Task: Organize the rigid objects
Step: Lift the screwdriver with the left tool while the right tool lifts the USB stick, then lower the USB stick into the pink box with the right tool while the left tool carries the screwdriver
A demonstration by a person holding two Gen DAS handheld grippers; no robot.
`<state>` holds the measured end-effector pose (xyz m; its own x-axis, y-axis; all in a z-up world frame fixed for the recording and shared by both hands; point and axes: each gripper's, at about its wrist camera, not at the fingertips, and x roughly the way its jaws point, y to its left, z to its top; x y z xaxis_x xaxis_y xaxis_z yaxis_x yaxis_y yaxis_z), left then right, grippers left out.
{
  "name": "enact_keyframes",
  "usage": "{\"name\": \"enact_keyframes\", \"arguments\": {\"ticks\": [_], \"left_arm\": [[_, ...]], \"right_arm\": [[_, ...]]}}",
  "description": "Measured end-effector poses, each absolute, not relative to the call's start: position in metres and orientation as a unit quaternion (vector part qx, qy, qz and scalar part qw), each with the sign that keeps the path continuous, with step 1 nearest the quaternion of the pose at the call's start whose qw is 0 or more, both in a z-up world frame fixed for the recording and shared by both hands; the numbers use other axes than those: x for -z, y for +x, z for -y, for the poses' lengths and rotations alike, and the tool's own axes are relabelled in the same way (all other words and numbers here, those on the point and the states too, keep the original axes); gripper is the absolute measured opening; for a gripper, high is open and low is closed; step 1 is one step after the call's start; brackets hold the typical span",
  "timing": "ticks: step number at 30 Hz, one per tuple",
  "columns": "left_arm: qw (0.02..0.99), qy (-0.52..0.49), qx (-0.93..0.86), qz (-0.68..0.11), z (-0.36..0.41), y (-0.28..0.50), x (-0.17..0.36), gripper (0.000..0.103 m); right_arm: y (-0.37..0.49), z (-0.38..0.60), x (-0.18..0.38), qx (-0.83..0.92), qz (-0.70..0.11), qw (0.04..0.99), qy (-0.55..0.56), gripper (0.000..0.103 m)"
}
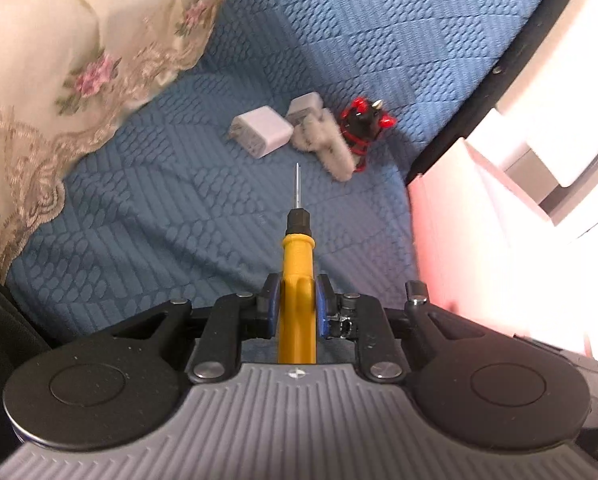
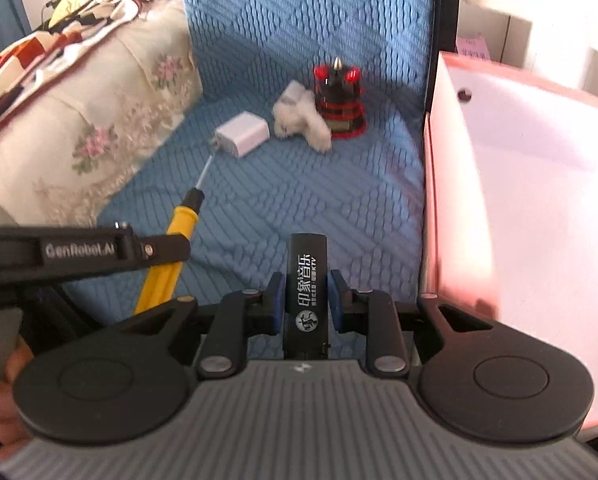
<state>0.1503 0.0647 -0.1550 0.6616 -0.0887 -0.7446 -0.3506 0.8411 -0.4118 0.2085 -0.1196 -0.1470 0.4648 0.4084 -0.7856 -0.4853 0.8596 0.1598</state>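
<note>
A: Report the nearest items first.

B: The left tool point(image 1: 297, 306) is clamped on a screwdriver point(image 1: 298, 276). Its blue pads press both sides of the ribbed yellow plastic handle; a black collar and a thin steel shaft project forward, clear of the bed. The right tool point(image 2: 307, 300) is clamped on a black lighter point(image 2: 306, 280), a flat rectangular body with white printed characters and a round emblem, standing lengthwise between the blue pads.

A: Condition of the tool bodies?

B: Matte black linkage arms with round metal pivots, over a grey ribbed housing. In the right wrist view the left tool crosses the left edge, with part of a hand point(image 2: 3, 412) below it.

A: Supporting surface?

B: A blue bedspread point(image 1: 171, 216), quilted in raised oval and diamond patterns. To the right stands a pink box point(image 2: 511, 184) with smooth, rigid walls, one wall pierced by a round hole.

A: Items farther out?

B: A white charger point(image 1: 262, 131), a smooth rounded block with prongs, lies on the bedspread. Just beside it rests a fluffy white toy point(image 1: 325, 145), with a second white block point(image 1: 305, 109) touching its far side. Beyond stands a black and red ornament point(image 1: 363, 124) with a pointed metal tip. At left lies a cream floral pillow point(image 1: 75, 64) edged in lace.
</note>
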Motion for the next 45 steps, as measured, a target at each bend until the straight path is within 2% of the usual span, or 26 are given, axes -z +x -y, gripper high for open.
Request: {"name": "enact_keyframes", "arguments": {"ticks": [17, 26, 30, 32, 45], "left_arm": [[0.900, -0.243, -0.029, -0.361, -0.016, 0.180, 0.031, 0.022], [0.919, -0.222, 0.023, -0.326, 0.048, 0.217, -0.011, 0.020], [0.910, -0.230, 0.051, -0.340, 0.080, 0.238, 0.005, 0.019], [0.905, -0.235, 0.060, -0.350, 0.095, 0.248, 0.018, 0.007], [0.877, -0.203, 0.092, -0.426, 0.172, 0.295, 0.099, 0.007]], "right_arm": [[0.252, 0.179, 0.030, -0.271, -0.384, 0.882, -0.014, 0.026], [0.273, 0.239, 0.002, -0.241, -0.360, 0.901, 0.009, 0.026], [0.284, 0.265, 0.015, -0.217, -0.364, 0.906, 0.009, 0.026], [0.290, 0.280, 0.027, -0.205, -0.379, 0.902, 0.018, 0.026], [0.305, 0.341, 0.143, -0.142, -0.496, 0.856, 0.031, 0.026]]}}
